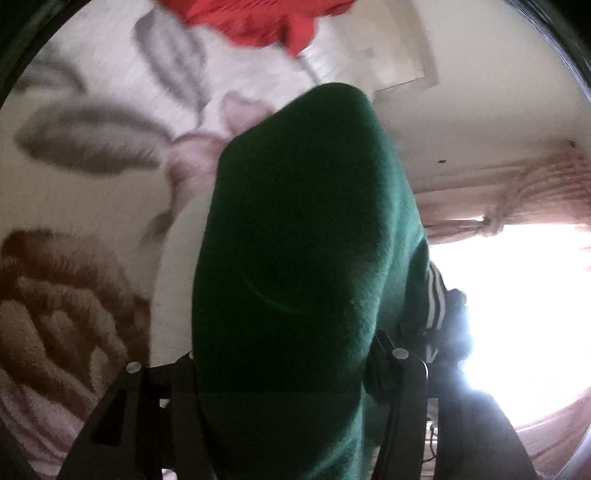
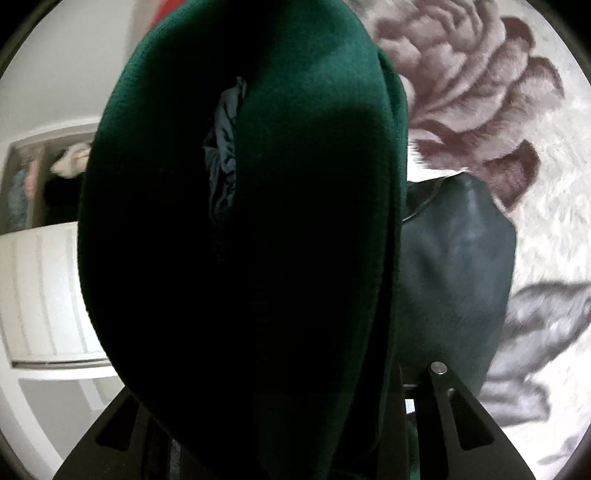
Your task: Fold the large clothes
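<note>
Green garment (image 1: 295,240) bunched between both tongs

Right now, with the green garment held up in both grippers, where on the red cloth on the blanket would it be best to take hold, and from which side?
Probably the red cloth is best taken at its lower tip, which points out onto the flowered blanket. Come from the bare blanket side, fingers low. The rest is bunched and cut off at the frame's top. Both grippers are full of the green garment.

Dark green fleece garment (image 1: 295,240), bunched, lifted above floral blanket (image 1: 74,295).
</note>
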{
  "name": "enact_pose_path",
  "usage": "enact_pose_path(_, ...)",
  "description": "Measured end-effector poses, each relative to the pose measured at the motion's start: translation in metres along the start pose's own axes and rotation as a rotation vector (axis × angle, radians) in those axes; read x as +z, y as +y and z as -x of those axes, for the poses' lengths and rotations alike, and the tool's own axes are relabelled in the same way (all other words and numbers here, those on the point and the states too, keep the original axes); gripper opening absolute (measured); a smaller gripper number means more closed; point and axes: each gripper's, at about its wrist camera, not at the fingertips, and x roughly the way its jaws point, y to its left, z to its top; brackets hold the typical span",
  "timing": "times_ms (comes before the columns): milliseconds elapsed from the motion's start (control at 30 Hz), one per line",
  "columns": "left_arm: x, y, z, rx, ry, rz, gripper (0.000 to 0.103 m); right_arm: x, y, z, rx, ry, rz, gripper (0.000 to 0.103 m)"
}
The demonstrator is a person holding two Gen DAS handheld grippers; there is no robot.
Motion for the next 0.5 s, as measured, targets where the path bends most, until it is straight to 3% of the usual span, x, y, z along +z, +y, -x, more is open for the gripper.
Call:
enact_pose_path(100, 0.001, 0.007, 0.001, -0.007, 0.017, 0.026, 0.055, 0.015, -0.014, -0.01, -0.026, 0.016, 0.004, 0.038)
enact_pose_path(200, 0.005, -0.003, 0.005, 0.035, 0.069, 0.047, 0.058, 0.012, -0.015, -0.017, -0.045, 0.023, 0.001, 0.053)
enact_pose_path(233, 0.005, -0.008, 0.007, 0.049, 0.078, 0.044, 0.059, 0.013, -0.012, -0.018, -0.085, 0.022, -0.003, 0.063)
enact_pose_path(367, 0.002, -0.034, 0.01, 0.18, 0.076, -0.023, 0.065, 0.002, 0.0, -0.006, -0.214, -0.002, 0.019, 0.076)
enact_pose_path(467, -0.004, -0.056, 0.011, 0.334, 0.05, -0.092, 0.074, -0.026, 0.022, 0.001, -0.322, -0.062, 0.053, 0.081)
enact_pose_path(500, -0.005, -0.063, 0.01, 0.382, 0.03, -0.128, 0.081, -0.022, 0.013, -0.001, -0.365, -0.08, 0.063, 0.083)
